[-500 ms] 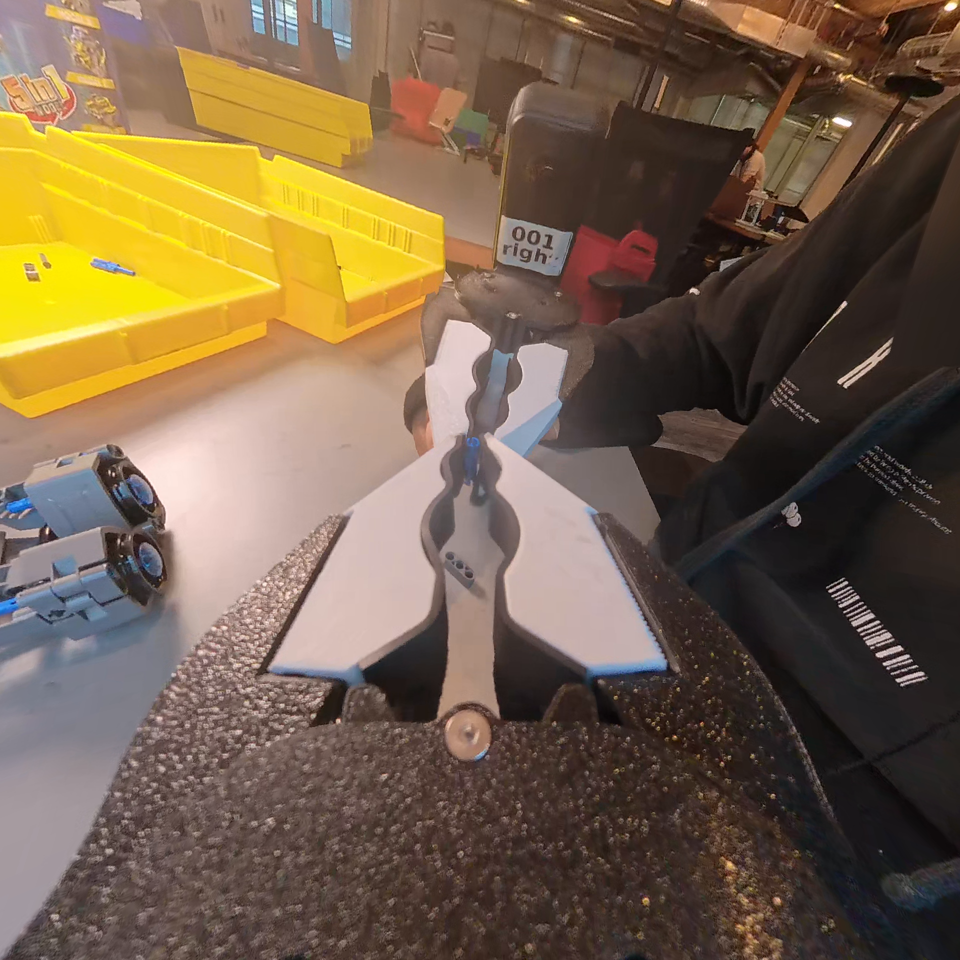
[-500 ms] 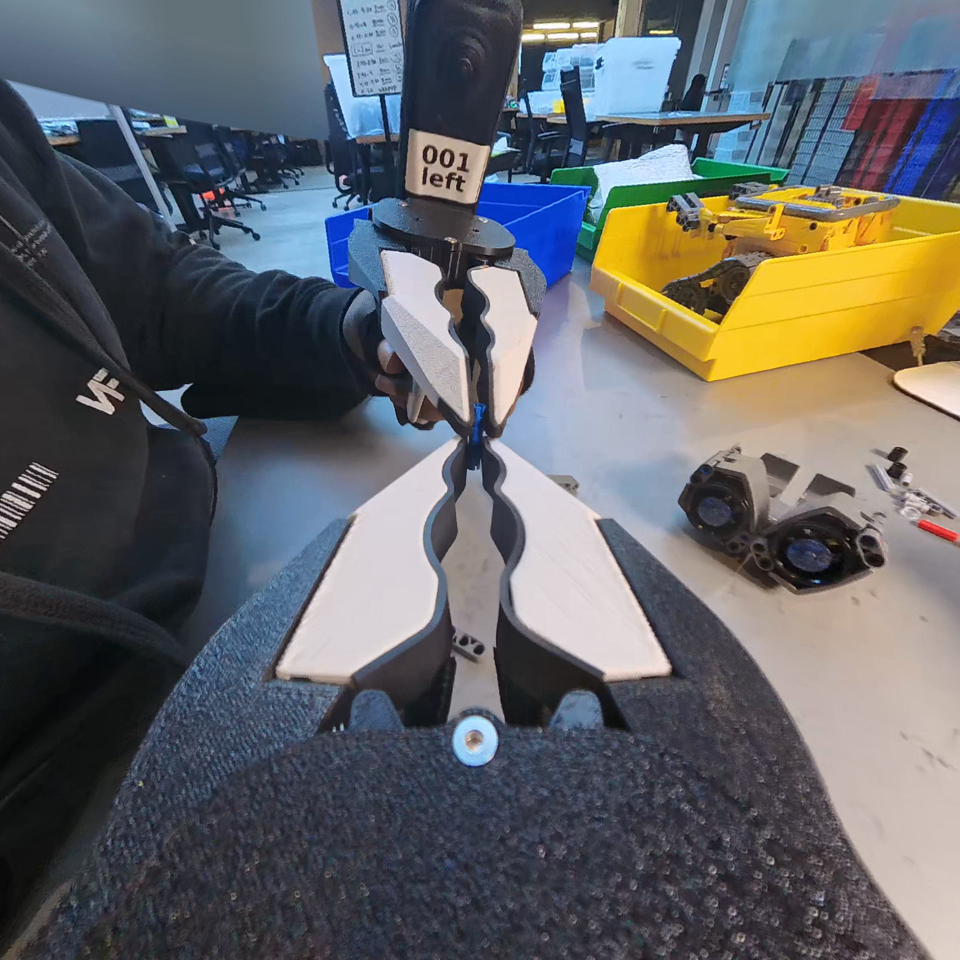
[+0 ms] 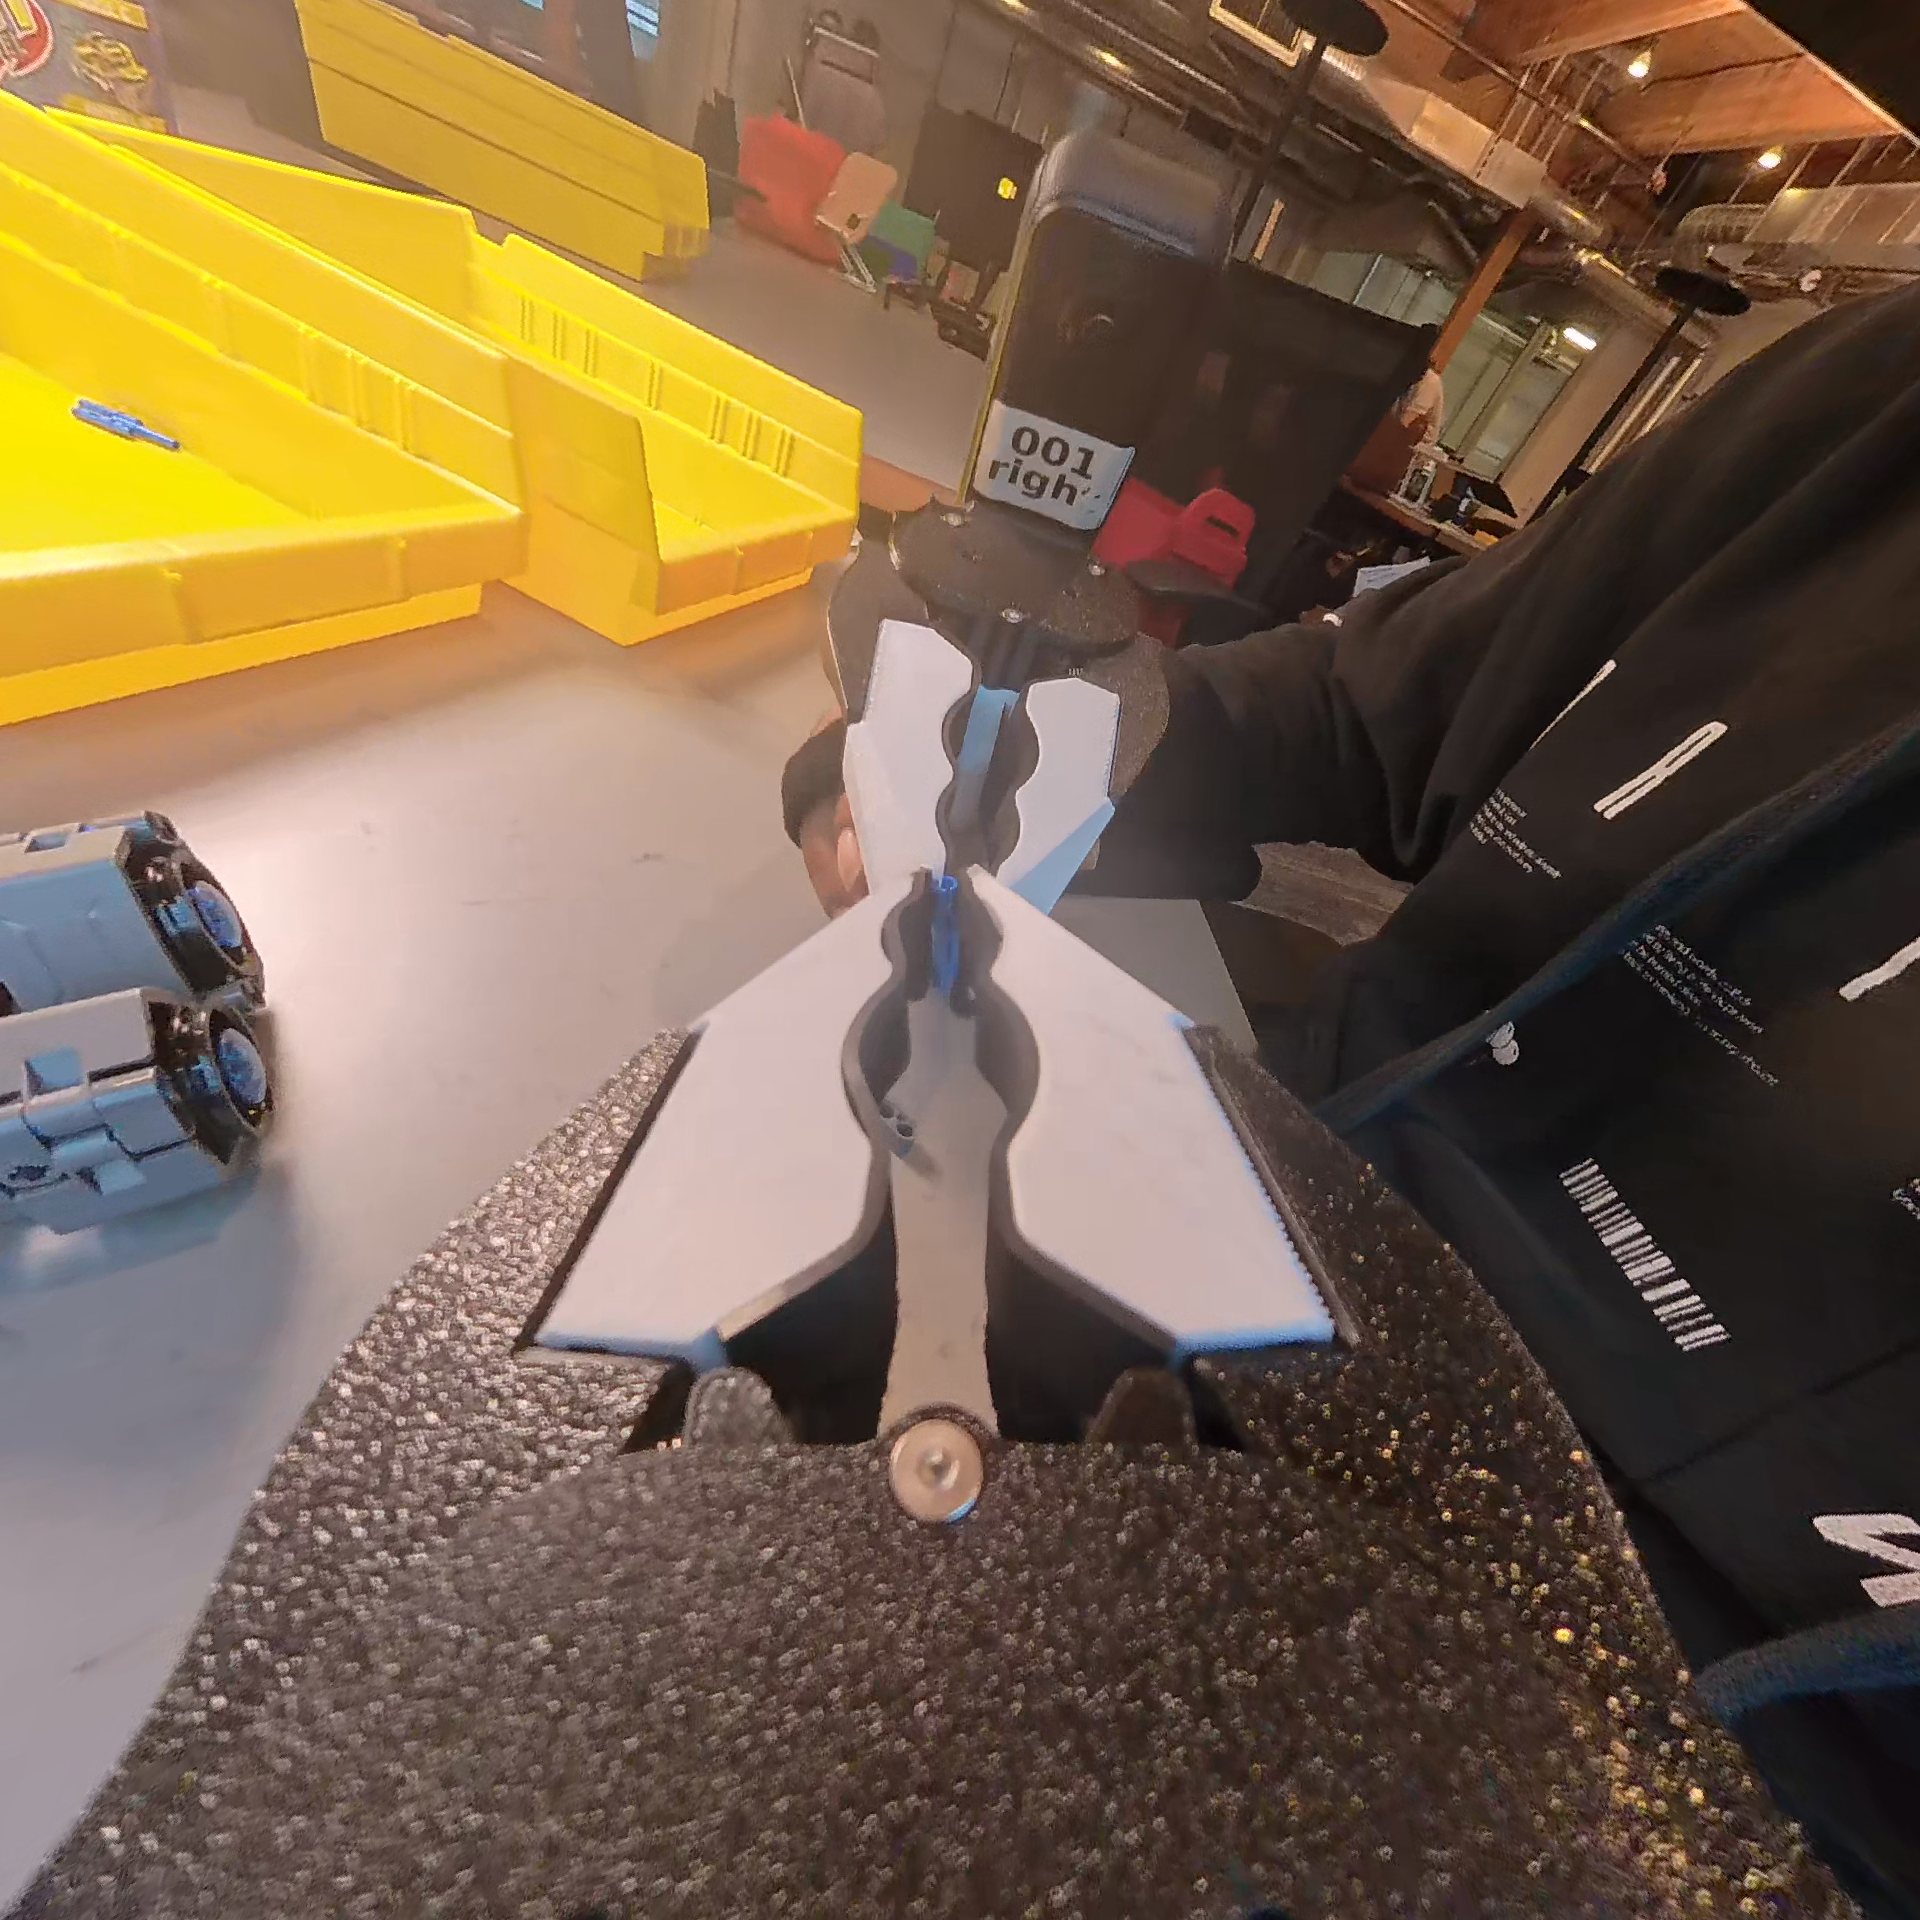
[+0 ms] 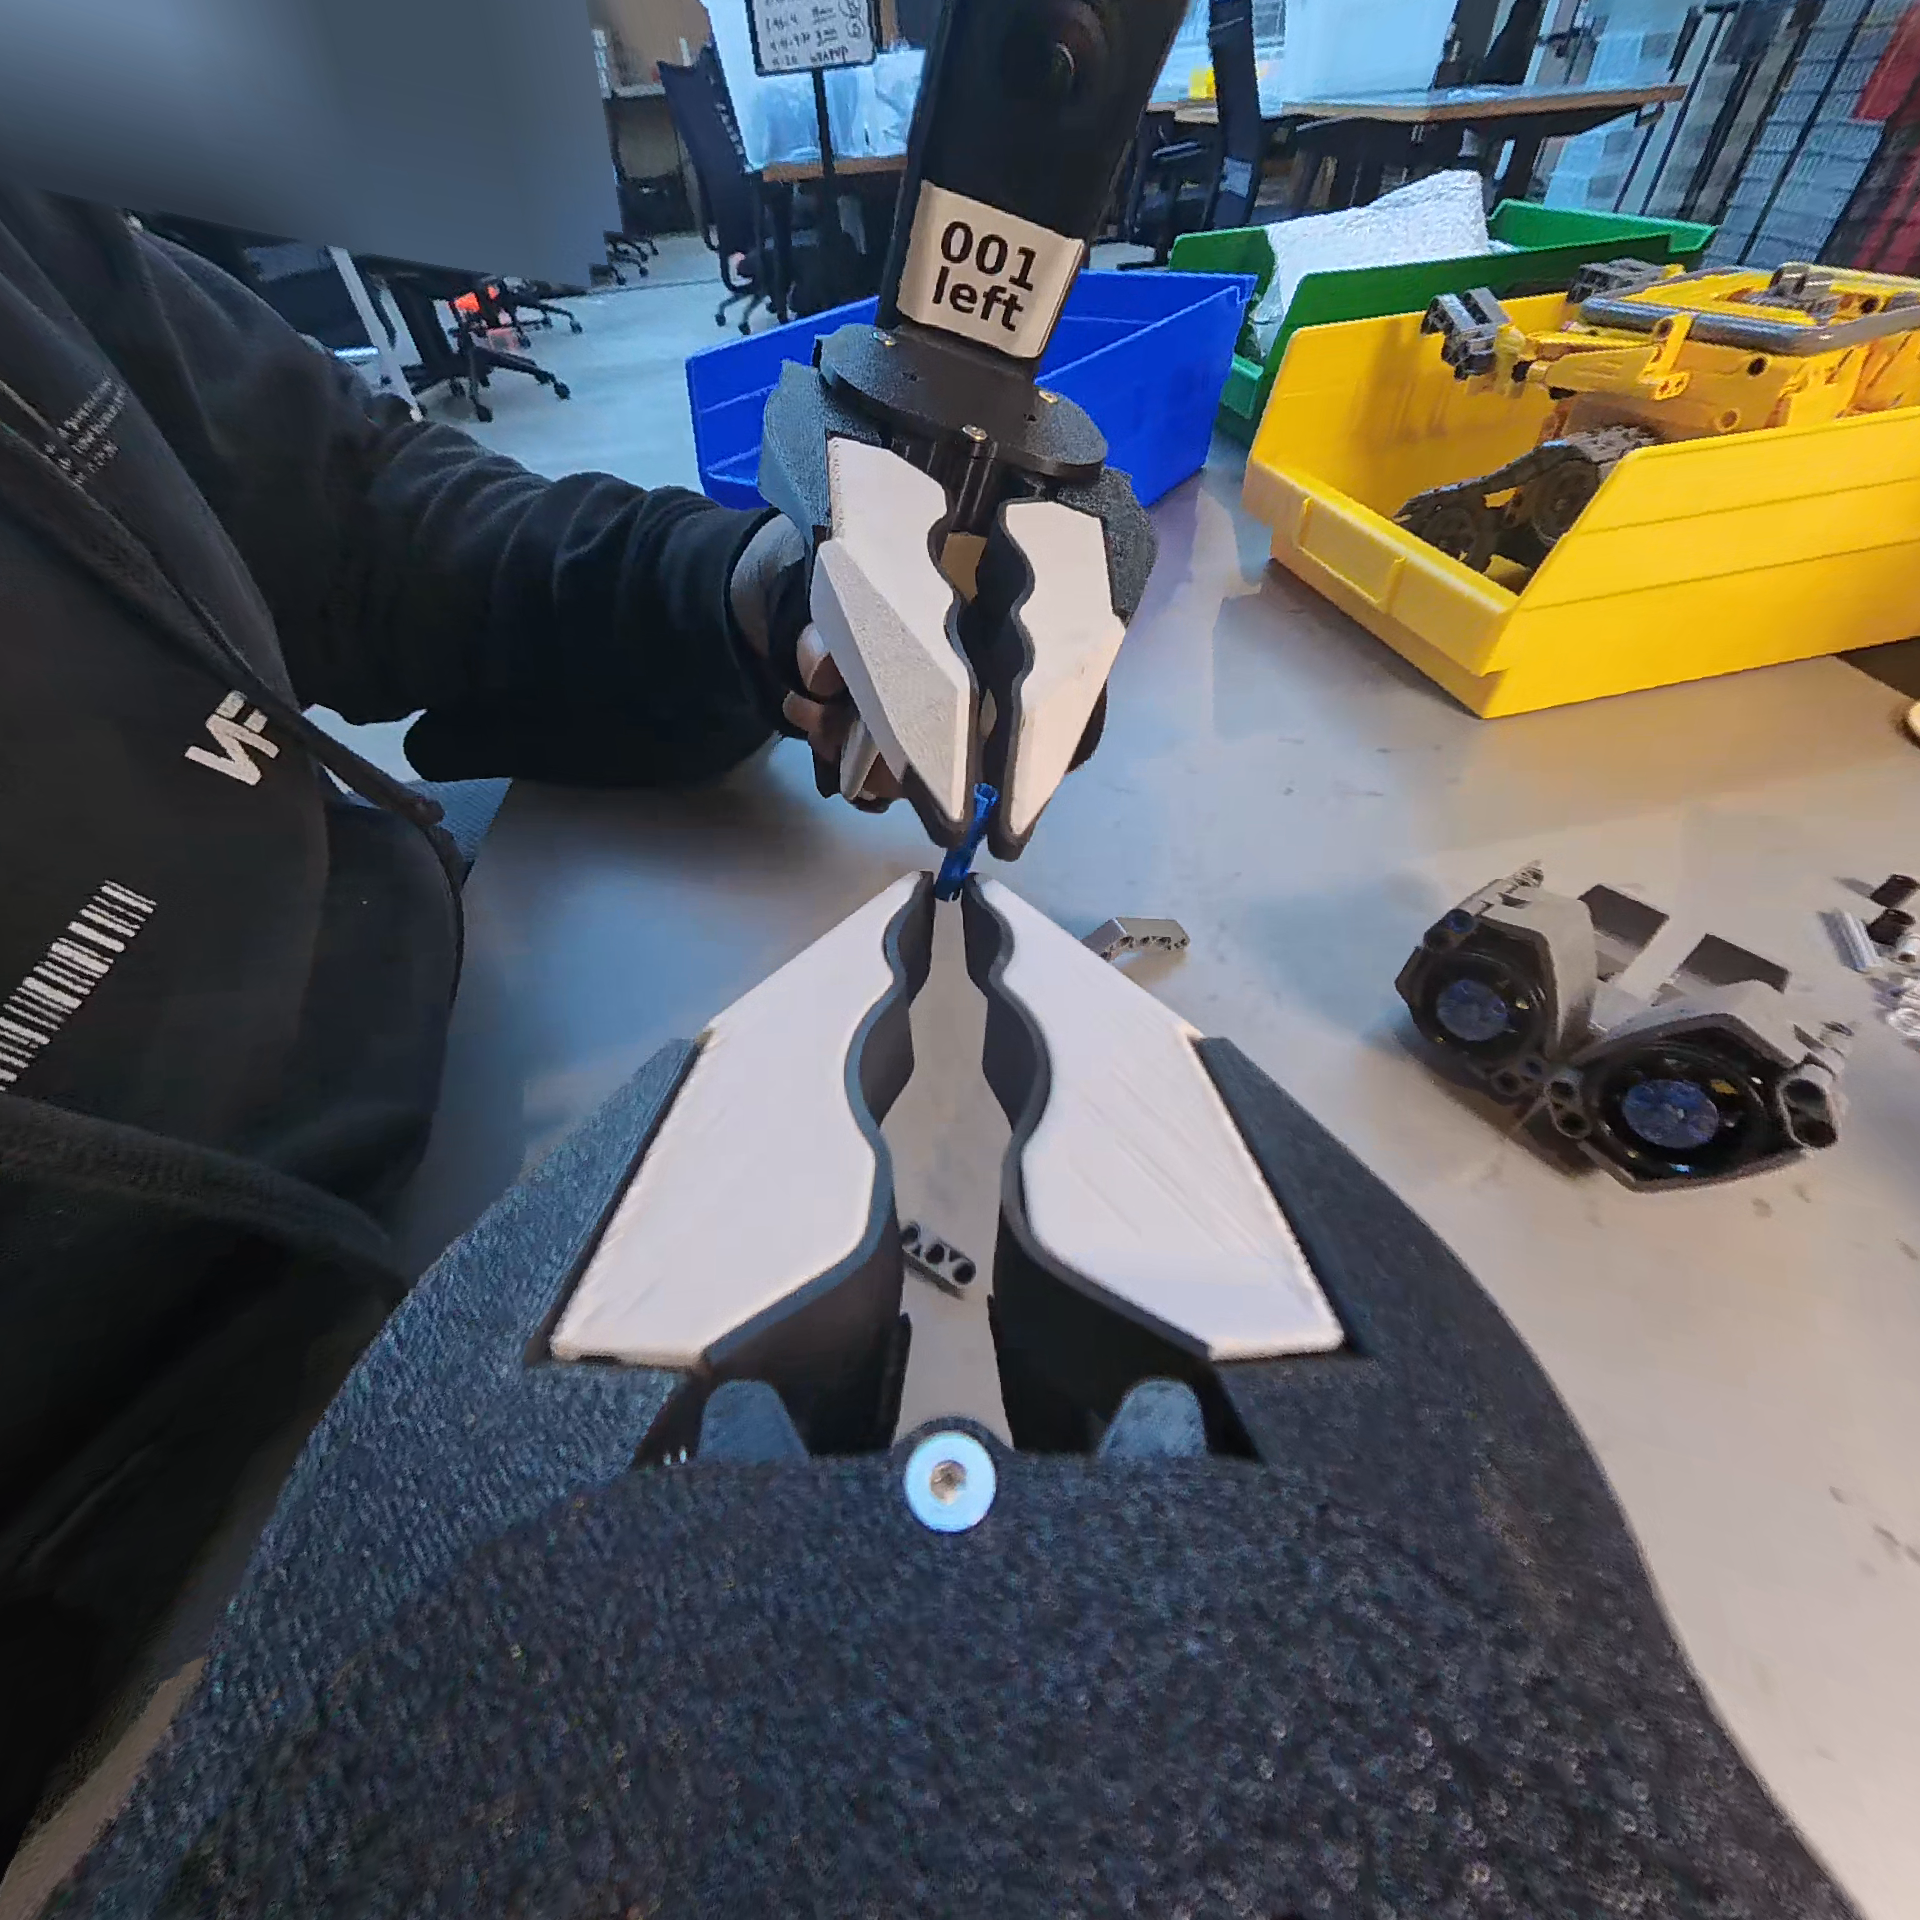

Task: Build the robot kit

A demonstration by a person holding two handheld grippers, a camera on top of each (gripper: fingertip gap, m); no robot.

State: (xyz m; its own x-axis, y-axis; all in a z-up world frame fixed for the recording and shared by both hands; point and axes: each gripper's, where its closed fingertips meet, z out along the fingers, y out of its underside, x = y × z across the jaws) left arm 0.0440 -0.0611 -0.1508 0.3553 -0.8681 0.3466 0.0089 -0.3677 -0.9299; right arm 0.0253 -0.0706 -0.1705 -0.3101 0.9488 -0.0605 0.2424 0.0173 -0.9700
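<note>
Grippers tip to tip above grey table (image 4: pixel 1299 790). Left gripper (image 3: pixel 943 904) pinches blue pin (image 3: pixel 943 940); pin's long axis runs 12–6 o'clock, along the fingers. Right gripper (image 4: pixel 948 883) nips its other end. Grey twin-lens block (image 4: pixel 1621 1070) lies at 3 o'clock, well apart.

Blue pin (image 3: pixel 943 928), yellow bins (image 3: pixel 665 488), grey table (image 4: pixel 1299 831), white-faced black jaws.

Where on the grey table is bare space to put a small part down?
Bare table lies between the yellow bin and the grey twin-fan block. It is crowded right of that block, with small loose parts, and where both grippers meet on the blue pin.
</note>
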